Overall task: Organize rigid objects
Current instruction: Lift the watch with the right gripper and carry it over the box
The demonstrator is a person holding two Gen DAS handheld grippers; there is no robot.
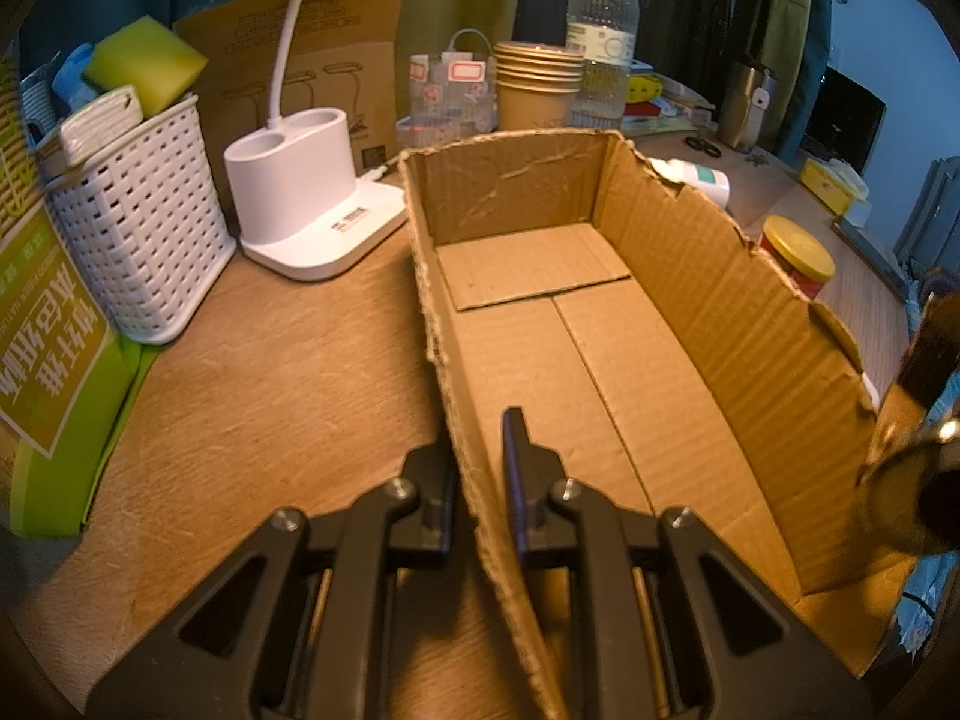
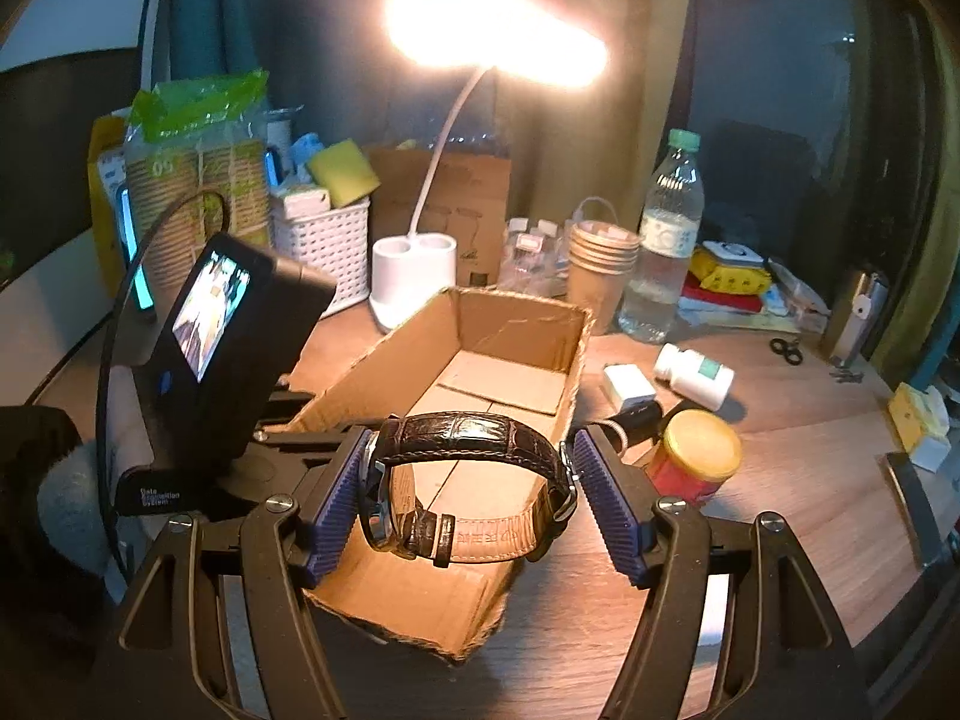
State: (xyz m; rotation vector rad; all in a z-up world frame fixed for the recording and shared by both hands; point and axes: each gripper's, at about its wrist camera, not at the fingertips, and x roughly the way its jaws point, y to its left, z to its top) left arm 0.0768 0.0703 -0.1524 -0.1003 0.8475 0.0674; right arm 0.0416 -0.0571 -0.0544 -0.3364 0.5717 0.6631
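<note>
An open cardboard box lies on the wooden desk, empty inside; it also shows in the right wrist view. My left gripper is shut on the box's left wall, one finger on each side. My right gripper holds a wristwatch with a dark leather strap between its blue pads, above the near end of the box. The watch also shows blurred at the right edge of the left wrist view.
A white basket and a white lamp base stand left of the box. Paper cups and a water bottle stand behind it. A yellow-lidded jar, a white pill bottle and a small white box lie to its right.
</note>
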